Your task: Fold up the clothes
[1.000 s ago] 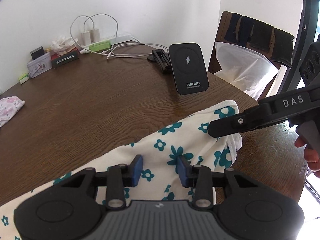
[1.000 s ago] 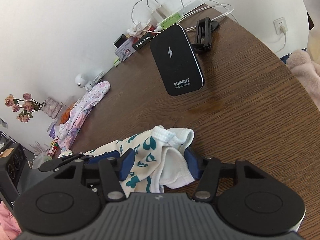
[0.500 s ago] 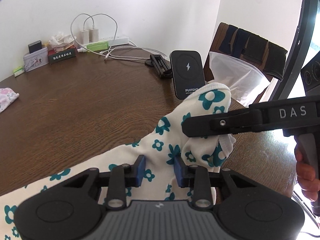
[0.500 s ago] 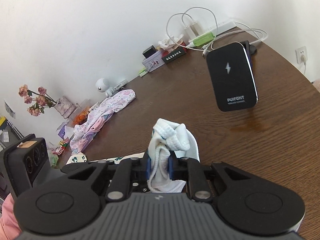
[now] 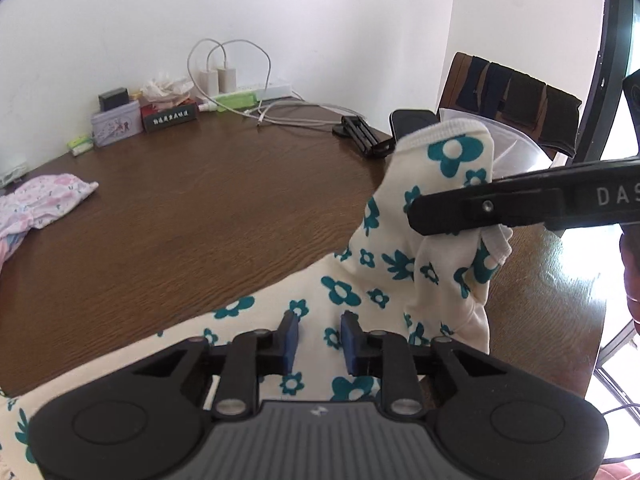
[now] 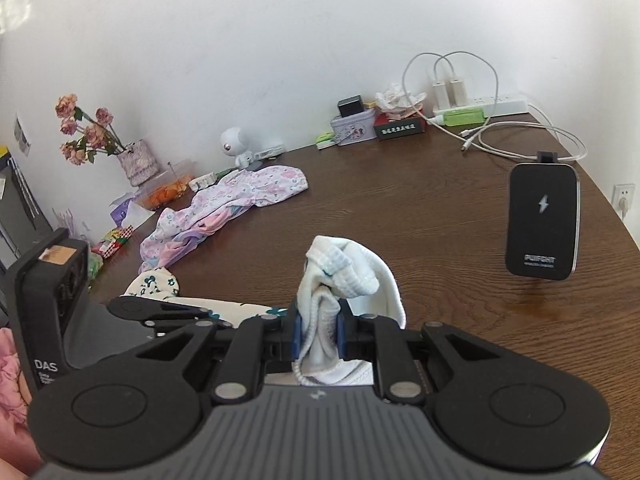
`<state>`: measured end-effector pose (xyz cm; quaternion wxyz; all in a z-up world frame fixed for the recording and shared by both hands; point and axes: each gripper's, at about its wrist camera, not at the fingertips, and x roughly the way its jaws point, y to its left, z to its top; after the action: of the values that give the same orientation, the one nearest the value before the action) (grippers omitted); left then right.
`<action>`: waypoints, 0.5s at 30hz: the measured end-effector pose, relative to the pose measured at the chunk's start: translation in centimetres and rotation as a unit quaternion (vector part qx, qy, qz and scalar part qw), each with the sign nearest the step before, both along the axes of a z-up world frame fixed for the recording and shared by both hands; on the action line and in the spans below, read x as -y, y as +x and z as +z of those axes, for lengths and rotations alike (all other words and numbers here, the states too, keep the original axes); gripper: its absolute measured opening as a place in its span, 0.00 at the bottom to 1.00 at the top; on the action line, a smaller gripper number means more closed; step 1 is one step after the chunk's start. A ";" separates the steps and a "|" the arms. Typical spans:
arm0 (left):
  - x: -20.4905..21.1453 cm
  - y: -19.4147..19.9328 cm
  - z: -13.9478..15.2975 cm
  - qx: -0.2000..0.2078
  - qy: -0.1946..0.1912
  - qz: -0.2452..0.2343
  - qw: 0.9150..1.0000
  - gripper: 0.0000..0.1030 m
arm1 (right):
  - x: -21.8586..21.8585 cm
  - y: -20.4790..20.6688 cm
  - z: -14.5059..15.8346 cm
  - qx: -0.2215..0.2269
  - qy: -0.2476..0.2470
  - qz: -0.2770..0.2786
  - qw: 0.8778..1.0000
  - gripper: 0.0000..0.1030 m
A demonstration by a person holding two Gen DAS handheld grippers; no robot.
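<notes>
Two grippers at work on one flowered garment [image 5: 400, 264], spread over the near edge of the wooden table [image 5: 180, 208]. Right gripper [image 6: 319, 338] clamped on a bunched cuff, raised clear of the tabletop. Left gripper [image 5: 319, 336] closing, cloth between the pads, no firm pinch yet. Mid-fold, probably; next, finish the left pinch, then carry the raised end across and lay it flat.

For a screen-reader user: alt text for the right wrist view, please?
The right gripper is shut on a bunched white cuff of the floral garment, lifted above a brown table. Beyond lie a pink floral garment and an upright black charger.
</notes>
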<state>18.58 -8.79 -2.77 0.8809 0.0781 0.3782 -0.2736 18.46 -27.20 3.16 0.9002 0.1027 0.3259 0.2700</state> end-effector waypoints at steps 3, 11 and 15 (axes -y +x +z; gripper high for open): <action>-1.0 0.0 -0.5 -0.003 -0.023 -0.001 1.000 0.20 | -2.0 0.2 -0.6 -0.010 -0.007 0.012 1.000 0.15; -5.0 -2.4 1.8 0.031 -0.030 0.014 0.999 0.29 | -6.2 0.1 -2.7 -0.024 -0.045 0.008 0.999 0.15; -8.5 -3.5 4.1 0.062 -0.039 0.020 0.997 0.38 | -7.6 0.0 -3.4 -0.024 -0.064 0.004 0.998 0.15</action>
<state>15.07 -0.32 1.36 0.9103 0.0530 0.3133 -0.2654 18.43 -19.64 -0.20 0.8959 0.0503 0.3640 0.2496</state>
